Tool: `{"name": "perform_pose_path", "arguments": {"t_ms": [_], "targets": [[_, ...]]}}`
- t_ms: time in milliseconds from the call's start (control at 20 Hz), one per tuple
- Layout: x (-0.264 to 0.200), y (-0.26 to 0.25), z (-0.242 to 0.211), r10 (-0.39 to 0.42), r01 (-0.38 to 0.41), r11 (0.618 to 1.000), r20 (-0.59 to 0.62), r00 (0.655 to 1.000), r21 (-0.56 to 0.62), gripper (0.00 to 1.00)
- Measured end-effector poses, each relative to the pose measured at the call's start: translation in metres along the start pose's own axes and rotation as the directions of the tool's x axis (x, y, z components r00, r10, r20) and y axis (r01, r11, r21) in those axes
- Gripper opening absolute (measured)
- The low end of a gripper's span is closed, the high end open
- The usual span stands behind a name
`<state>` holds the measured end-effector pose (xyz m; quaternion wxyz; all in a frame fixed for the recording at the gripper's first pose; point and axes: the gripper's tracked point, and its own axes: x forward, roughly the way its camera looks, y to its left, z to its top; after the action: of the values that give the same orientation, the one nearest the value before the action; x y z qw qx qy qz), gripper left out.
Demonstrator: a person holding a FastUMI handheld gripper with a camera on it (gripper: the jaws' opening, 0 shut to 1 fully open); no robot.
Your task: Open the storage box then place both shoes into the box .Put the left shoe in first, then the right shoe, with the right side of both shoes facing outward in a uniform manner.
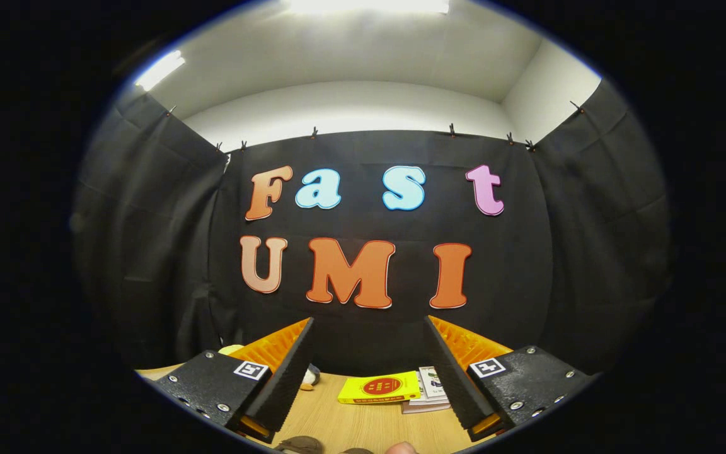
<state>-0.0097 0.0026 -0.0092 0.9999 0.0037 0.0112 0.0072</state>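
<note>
My gripper is held high and level, facing the booth's back wall, with its two fingers wide apart and nothing between them. Low down between the fingers, a brown rounded shape peeks up from the near edge of the wooden table; it may be part of a shoe, but too little shows to tell. A second small brownish bit lies beside it.
A yellow book lies on the table beyond the fingers, next to a stack of white booklets. A small pale object sits behind the left finger. A fingertip shows at the table's near edge.
</note>
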Motion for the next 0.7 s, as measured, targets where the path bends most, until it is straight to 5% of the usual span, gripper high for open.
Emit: {"name": "perform_pose_path", "arguments": {"t_ms": [400,700], "targets": [[0.003,0.043,-0.048,0.117,-0.112,0.993,-0.112,0.987,0.049,1.0],[0.0,0.102,-0.112,0.311,-0.276,0.948,-0.284,0.907,0.158,1.0]]}}
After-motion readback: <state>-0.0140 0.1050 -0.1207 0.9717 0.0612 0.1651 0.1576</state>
